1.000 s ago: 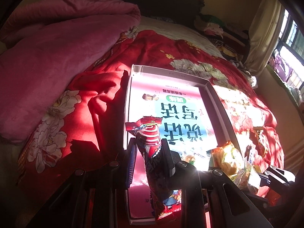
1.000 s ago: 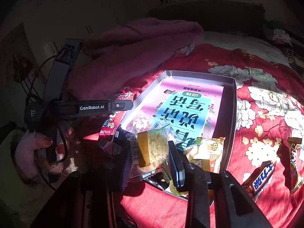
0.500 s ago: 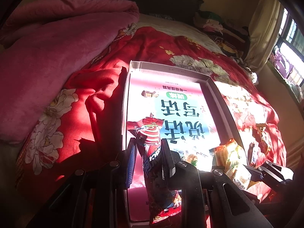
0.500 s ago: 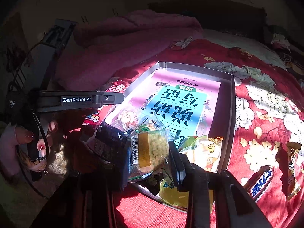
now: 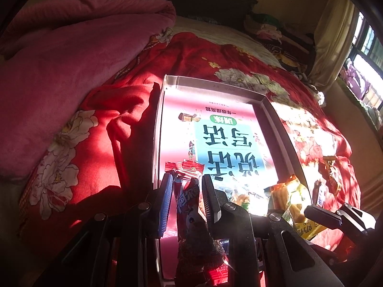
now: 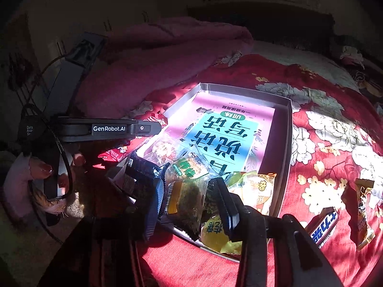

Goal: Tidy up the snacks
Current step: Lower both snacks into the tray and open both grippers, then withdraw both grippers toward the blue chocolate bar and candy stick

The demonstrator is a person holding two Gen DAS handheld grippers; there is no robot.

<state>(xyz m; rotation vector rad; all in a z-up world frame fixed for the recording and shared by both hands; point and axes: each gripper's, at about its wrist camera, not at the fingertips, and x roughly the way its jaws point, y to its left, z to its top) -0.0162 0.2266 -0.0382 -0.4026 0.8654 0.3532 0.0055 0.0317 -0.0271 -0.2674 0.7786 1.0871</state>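
Observation:
A shallow box lid (image 5: 215,86) with a pink and blue printed floor lies on the red floral bedspread; it also shows in the right wrist view (image 6: 288,129). My left gripper (image 5: 187,191) is shut on a red snack packet (image 5: 189,205) over the lid's near left corner. My right gripper (image 6: 189,201) is shut on a clear yellow-labelled snack packet (image 6: 185,203) over the lid's near edge. Several packets lie in the lid's near end: a green-labelled one (image 6: 191,167), a yellow-orange one (image 6: 256,189), a dark one (image 6: 141,169).
A blue-and-white candy bar (image 6: 323,227) and a brown-gold bar (image 6: 363,210) lie on the bedspread right of the lid. A pink quilt (image 5: 59,71) is heaped at the left. The left gripper's body (image 6: 107,129) and a hand (image 6: 36,174) show at left.
Both grippers have moved forward and lower over the lid's near end, each still holding its packet. The right gripper's packet now sits down among the packets in the lid.

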